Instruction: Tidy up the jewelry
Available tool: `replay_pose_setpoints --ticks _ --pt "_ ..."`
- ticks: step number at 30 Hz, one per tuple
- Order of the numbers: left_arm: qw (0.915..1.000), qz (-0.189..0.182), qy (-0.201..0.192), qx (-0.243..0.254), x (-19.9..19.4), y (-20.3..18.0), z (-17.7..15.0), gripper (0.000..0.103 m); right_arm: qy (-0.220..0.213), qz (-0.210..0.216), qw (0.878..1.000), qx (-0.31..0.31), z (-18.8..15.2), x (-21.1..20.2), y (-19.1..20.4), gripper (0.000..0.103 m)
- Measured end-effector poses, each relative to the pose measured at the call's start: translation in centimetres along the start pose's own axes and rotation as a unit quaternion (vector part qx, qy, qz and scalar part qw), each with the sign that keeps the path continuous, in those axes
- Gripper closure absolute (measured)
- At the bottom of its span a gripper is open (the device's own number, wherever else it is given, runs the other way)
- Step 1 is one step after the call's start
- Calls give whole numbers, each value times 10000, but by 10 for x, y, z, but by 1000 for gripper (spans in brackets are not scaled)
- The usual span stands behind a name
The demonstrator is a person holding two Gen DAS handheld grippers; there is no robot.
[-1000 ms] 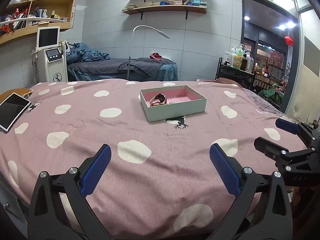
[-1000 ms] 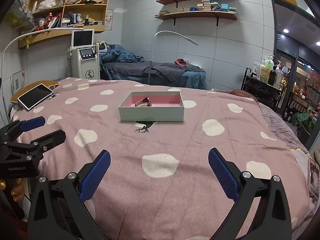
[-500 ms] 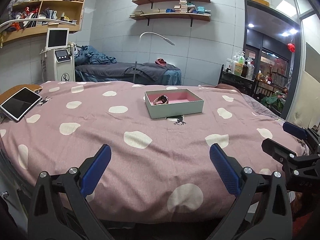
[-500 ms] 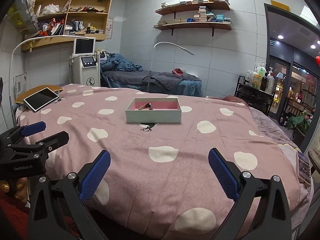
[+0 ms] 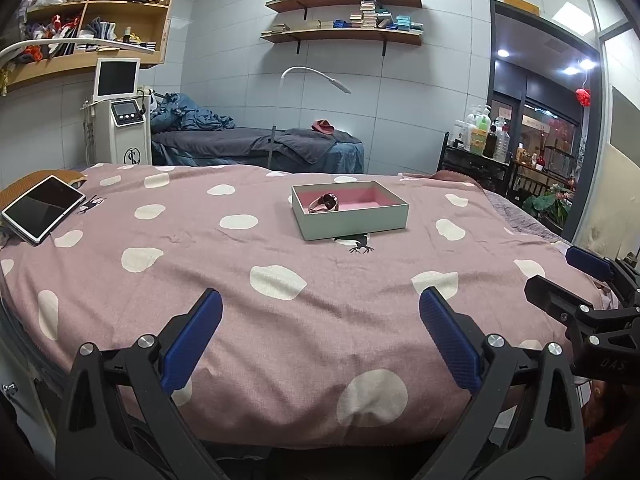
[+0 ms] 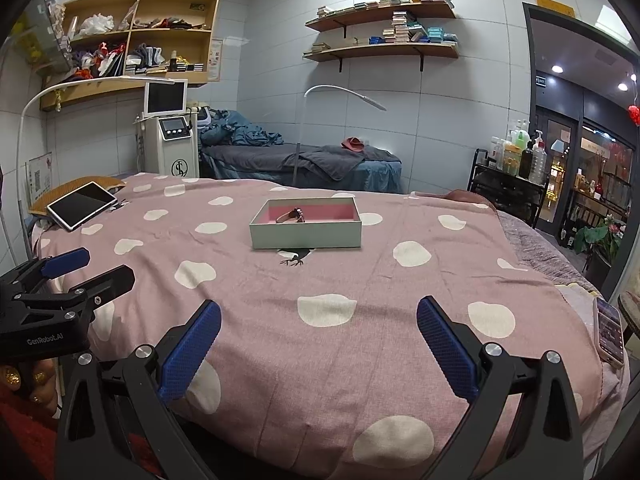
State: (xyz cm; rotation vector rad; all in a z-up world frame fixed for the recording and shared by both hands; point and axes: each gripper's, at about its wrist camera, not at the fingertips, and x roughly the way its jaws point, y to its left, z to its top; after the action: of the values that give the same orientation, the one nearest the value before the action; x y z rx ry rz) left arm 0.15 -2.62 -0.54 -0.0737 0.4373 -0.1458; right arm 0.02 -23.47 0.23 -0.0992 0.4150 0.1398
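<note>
**Both grippers spread over the near edge, box far ahead**

From my left wrist camera, the left gripper (image 5: 320,340) sits at 6 o'clock with its blue pads (image 5: 191,343) wide apart and nothing between them. It hangs over the near edge of the bed (image 5: 280,320), which is covered in a pink spread with white spots. At 3 o'clock in that view I see the right gripper (image 5: 560,280) from the side, its two fingers parted and empty.

My right wrist camera shows the same thing mirrored: right gripper (image 6: 318,344) at 6 o'clock, jaws spread, holding nothing, and the left gripper (image 6: 86,268) at 9 o'clock, parted too. A hand (image 6: 28,380) grips that left unit from below. At 3 o'clock a phone (image 6: 610,332) lies at the bed's edge.

Farther out, near mid-bed toward 12 o'clock, stands the box (image 5: 352,224), pale grey outside, pink inside, lid off. The watch (image 5: 325,203) lies in its left half, well apart from both grippers. A small black lizard print (image 5: 360,246) peeks out from under the box's near wall.

At 9 o'clock, a tablet (image 5: 42,208) rests on the bed's far left corner. Beyond the bed: a second bed (image 5: 260,144) with dark covers, a white machine (image 5: 122,120) at 10 o'clock, wall shelves (image 5: 344,12) at 12.
</note>
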Motion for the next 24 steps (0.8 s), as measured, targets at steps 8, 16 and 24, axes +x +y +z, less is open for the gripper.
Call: replay_pose_setpoints --ticks 8,16,24 --pt "10000 -1 6 16 1 -1 1 6 -4 -9 10000 10 0 -1 0 6" --pt "10000 28 9 16 2 0 2 6 -20 -11 10000 19 0 -1 0 6" --pt "10000 42 -5 5 1 1 3 6 -22 -9 10000 14 0 -1 0 6"
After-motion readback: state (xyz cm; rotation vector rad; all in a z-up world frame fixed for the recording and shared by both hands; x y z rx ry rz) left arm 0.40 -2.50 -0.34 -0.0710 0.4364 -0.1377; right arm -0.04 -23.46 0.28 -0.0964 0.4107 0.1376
